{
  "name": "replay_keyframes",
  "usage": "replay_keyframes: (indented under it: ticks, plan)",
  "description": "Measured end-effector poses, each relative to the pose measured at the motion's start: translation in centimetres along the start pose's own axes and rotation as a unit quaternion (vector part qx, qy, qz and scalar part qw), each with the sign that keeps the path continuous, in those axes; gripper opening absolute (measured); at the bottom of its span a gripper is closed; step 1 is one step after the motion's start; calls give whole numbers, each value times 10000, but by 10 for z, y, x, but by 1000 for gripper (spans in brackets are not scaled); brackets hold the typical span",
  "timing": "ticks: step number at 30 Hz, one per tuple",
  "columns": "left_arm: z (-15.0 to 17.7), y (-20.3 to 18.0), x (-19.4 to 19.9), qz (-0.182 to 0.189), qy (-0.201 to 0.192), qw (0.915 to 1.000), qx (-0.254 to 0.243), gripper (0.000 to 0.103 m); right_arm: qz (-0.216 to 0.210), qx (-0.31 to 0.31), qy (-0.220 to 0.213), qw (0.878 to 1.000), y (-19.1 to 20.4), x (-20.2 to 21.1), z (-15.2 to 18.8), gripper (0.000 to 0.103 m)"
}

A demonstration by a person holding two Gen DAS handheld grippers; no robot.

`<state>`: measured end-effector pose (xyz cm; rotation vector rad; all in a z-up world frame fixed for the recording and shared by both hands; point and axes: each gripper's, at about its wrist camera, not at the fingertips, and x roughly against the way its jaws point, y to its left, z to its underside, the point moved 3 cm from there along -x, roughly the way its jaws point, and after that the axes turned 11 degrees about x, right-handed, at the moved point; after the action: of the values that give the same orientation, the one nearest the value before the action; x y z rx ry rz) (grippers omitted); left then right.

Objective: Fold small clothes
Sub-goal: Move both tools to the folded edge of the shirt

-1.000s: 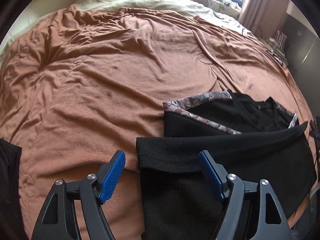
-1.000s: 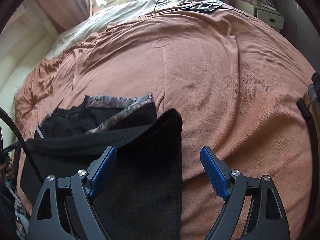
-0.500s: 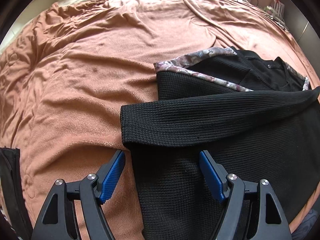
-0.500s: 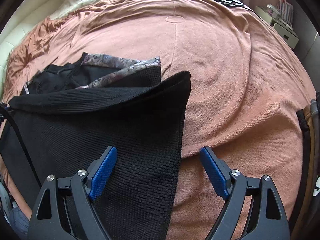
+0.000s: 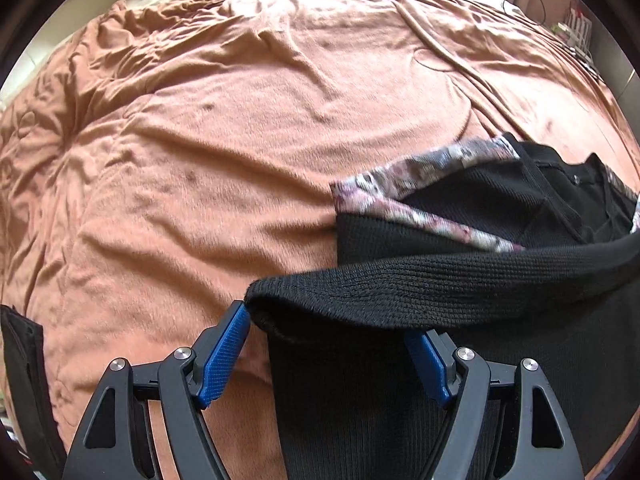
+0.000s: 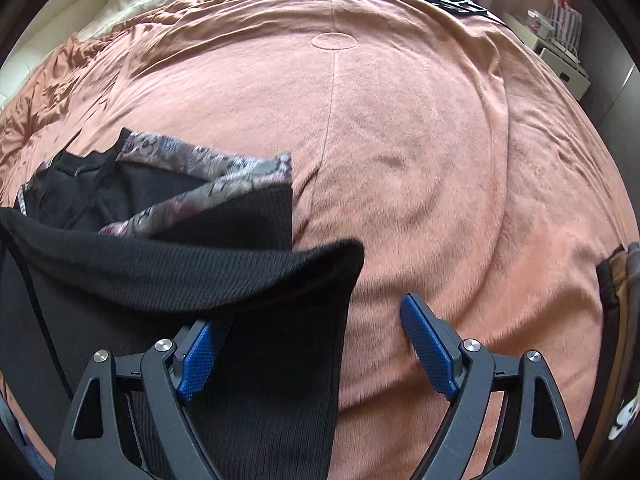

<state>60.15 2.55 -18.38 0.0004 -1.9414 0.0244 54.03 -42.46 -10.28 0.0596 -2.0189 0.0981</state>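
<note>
Sweater (image 5: 500,360), black knit with floral trim (image 5: 420,216), lying on a bed under a rust-coloured blanket (image 5: 240,140). Left wrist view only: a dark item (image 5: 20,360) at the bed's left edge. Right wrist view only: cables and a dark flat object (image 6: 452,0) at the far end of the bed, a white cabinet (image 6: 564,64) beyond, and stacked dark and brown cloth (image 6: 616,280) at the right edge. Long axis of the sweater runs away from the cameras, neckline (image 6: 80,184) at the far end; one sleeve (image 5: 440,292) is folded crosswise over the body. Left claw (image 5: 324,348): jaws wide apart, straddling the sleeve cuff, left pad (image 5: 224,356) touching its tip. Right claw (image 6: 316,344): jaws wide apart, over the sweater's edge and bare blanket, clamping nothing.
</note>
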Motion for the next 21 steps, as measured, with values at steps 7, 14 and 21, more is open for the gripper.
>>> replay_keyframes:
  ticks: [7, 14, 21]
  plan:
    - [-20, -5, -13, -17, -74, 10000, 48, 78, -36, -204, -68, 9998, -9, -17, -22, 84]
    - [-39, 4, -19, 145, -222, 9984, 499, 79, 102, -558, -299, 9979, -16, -22, -42, 84]
    - [-48, 24, 7, 423, -484, 9936, 929, 72, -125, -772, -707, 9944, -23, 2, -37, 80]
